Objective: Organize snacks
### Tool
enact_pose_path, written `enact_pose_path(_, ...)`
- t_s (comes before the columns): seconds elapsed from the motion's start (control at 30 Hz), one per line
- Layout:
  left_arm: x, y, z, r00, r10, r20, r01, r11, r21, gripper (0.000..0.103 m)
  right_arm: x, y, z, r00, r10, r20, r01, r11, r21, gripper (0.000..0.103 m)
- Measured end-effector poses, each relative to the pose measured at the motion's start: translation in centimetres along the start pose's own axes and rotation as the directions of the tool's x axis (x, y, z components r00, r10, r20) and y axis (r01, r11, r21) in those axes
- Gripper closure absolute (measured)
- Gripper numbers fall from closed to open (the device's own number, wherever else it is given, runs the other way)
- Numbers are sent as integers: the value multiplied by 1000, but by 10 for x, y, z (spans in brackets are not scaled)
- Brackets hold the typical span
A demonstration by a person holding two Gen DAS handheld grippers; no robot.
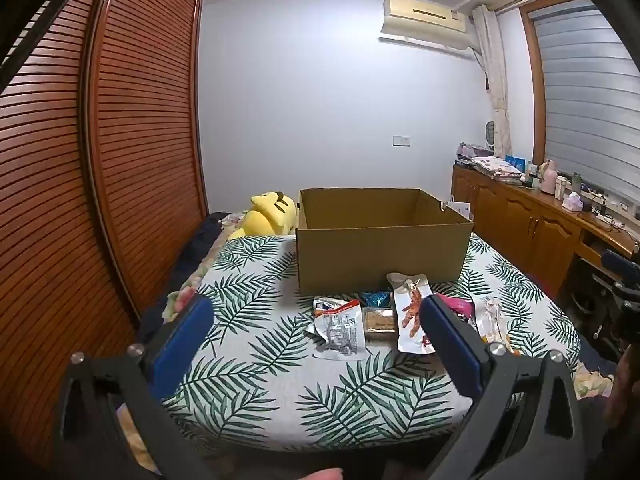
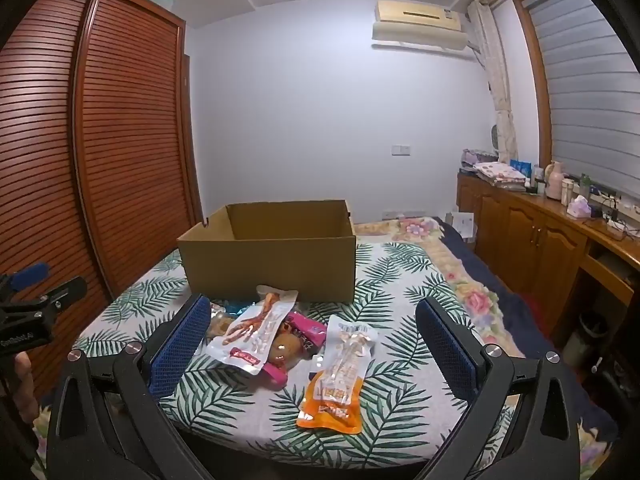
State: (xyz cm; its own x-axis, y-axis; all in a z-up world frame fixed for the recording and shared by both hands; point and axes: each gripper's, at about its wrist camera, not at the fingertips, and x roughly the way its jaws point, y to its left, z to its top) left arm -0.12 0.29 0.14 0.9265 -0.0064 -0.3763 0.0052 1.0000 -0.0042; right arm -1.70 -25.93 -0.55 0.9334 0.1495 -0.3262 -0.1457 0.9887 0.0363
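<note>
An open cardboard box (image 1: pixel 380 256) (image 2: pixel 272 256) stands on the leaf-print cloth. Several snack packets lie in front of it: a white chicken-feet packet (image 1: pixel 410 312) (image 2: pixel 256 330), a silver packet with a red top (image 1: pixel 340 330), a brown cake block (image 1: pixel 379 322), a blue wrapper (image 1: pixel 374 298), a pink packet (image 2: pixel 298 340), and an orange-bottomed clear packet (image 2: pixel 340 380). My left gripper (image 1: pixel 316 340) is open and empty, hovering short of the packets. My right gripper (image 2: pixel 312 344) is open and empty, with the packets between its fingers' lines of sight.
The leaf-print cloth (image 1: pixel 260 380) covers a bed. A yellow plush toy (image 1: pixel 272 216) lies left of the box. A slatted wooden wardrobe (image 1: pixel 100 160) stands on the left. A wooden sideboard (image 2: pixel 540 240) with clutter runs along the right.
</note>
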Motion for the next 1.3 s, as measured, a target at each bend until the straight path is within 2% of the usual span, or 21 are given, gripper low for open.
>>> enact_pose_path(1.3, -10, -3, 7, 1000, -8, 10, 8, 1000, -5, 0, 0, 0, 0, 1000, -7, -1, 7, 1000, 1, 0)
